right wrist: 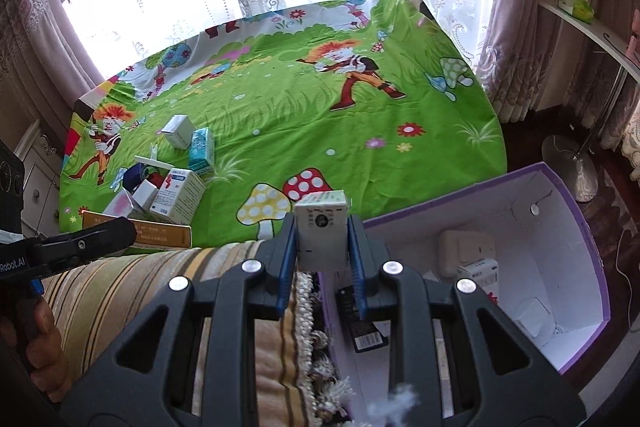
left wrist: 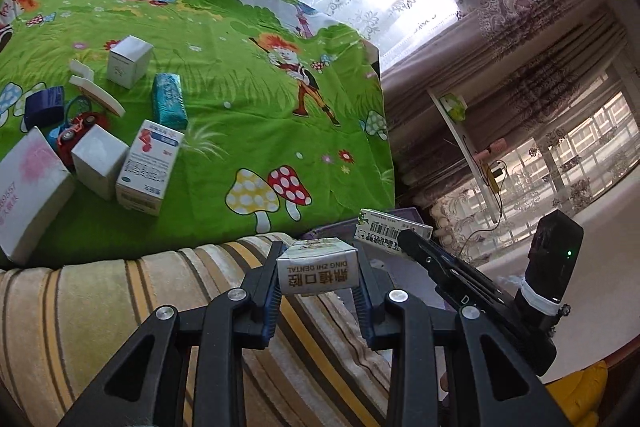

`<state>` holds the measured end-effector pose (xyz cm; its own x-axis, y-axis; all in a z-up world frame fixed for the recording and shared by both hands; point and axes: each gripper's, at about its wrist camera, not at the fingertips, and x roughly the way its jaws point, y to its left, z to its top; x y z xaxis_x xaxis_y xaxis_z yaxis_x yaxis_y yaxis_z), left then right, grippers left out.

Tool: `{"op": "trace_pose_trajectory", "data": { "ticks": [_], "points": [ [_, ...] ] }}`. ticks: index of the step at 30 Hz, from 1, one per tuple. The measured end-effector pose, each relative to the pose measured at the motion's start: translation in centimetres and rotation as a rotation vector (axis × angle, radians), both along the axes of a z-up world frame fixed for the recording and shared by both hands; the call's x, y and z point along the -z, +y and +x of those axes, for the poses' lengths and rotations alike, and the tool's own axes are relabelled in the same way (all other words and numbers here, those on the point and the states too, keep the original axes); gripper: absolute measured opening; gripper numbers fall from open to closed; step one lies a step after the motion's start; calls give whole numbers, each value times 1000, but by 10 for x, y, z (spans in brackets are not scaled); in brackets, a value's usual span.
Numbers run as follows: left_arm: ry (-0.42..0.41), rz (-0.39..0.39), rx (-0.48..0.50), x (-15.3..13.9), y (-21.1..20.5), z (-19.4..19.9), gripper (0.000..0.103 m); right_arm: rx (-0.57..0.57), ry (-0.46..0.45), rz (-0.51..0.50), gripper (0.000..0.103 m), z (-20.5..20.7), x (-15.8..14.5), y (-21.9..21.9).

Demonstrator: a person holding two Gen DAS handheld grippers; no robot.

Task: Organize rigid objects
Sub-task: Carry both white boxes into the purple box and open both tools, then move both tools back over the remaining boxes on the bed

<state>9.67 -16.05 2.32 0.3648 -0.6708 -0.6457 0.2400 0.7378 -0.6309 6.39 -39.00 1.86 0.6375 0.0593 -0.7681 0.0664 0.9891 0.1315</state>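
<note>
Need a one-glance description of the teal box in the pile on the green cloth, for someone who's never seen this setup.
Start at the green cartoon-print cloth and find the clutter of boxes near its left edge. At the pile's window-side end, beside a plain white cube box, stands the teal box. It is the only shiny, patterned turquoise one; its neighbours are white or dark blue.

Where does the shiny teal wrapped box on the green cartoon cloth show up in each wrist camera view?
Left wrist view: the shiny teal wrapped box lies left of centre, beside the pile of white cartons.
Right wrist view: it stands at middle left, at the right edge of the same pile.
Shared landmark: the red and yellow mushroom print on the cloth, nearer the camera.
</note>
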Motion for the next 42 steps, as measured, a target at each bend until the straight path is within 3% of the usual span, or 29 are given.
{"op": "trace_pose_trajectory", "data": {
  "ticks": [18,21,23,24,28,36,42],
  "points": [
    [52,74,254,9,-103,-25,33,133,122,-89,30,-59,8,-70],
    [67,91,287,13,-115,-27,35,153,141,-93,47,-65,6,-75],
    [77,106,297,15,-119,-27,43,166,151,-89,69,-67,3,-78],
    [81,111,296,16,-118,-27,51,174,155,-103,70,-69,0,-78],
    [119,100,279,20,-110,-23,57,229,245,-165,70,-66,-11,-76],
    [121,123,144,17,-52,-11,57,50,183,-377,74,-61,-77,-27],
    [131,154,3,17,7,-4,57,-204,187,-256,79,-47,-129,17]
  ]
}}
